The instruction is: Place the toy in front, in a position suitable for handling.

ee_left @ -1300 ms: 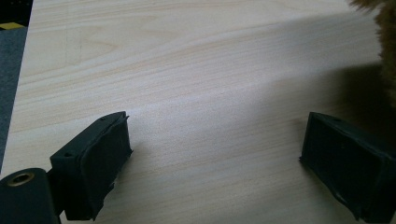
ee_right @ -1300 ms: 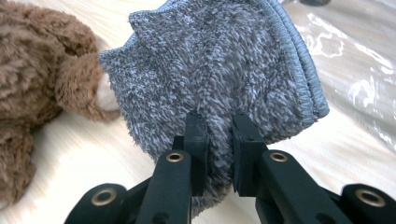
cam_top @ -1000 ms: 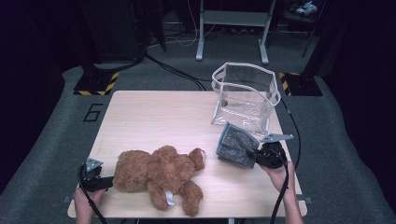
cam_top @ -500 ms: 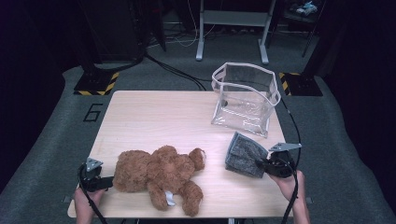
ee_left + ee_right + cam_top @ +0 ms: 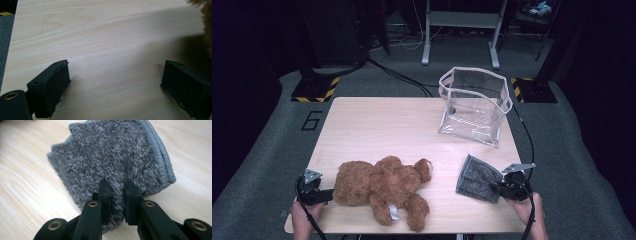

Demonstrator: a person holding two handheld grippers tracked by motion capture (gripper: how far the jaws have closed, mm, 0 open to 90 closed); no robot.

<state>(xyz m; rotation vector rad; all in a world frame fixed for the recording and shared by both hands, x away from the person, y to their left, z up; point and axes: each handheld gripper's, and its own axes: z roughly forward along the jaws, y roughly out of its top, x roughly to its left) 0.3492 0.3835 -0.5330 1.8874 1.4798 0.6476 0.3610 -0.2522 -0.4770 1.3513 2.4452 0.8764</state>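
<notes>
While the right gripper (image 5: pixel 498 187) pinches the near edge of a folded grey cloth (image 5: pixel 478 178), its two jaws stand almost together with a ridge of the fuzzy fabric caught between them, as the right gripper view (image 5: pixel 117 188) shows. The grey cloth (image 5: pixel 112 157) lies on the wooden table (image 5: pixel 387 125) near its right front corner, fanned away from the jaws, with a stitched hem (image 5: pixel 162 157) running along one side. A hand (image 5: pixel 527 210) holds this gripper from the table's near edge, and a black cable (image 5: pixel 528 140) trails from it along the table's right side.

At the left front corner, the left gripper (image 5: pixel 328 196) rests low at the table surface, its tips just beside the rump of a brown teddy bear (image 5: pixel 384 187). Its jaws stand wide apart in the left gripper view (image 5: pixel 115 85), with bare wood between them and a fringe of brown fur (image 5: pixel 206 27) at the upper right, beyond one jaw; nothing is gripped. The bear lies sprawled across the front middle of the table, a white tag (image 5: pixel 393 214) showing at one leg.

A clear plastic bag (image 5: pixel 474 107) with a pale trimmed rim stands upright and open at the far right of the table, well apart from the cloth.
</notes>
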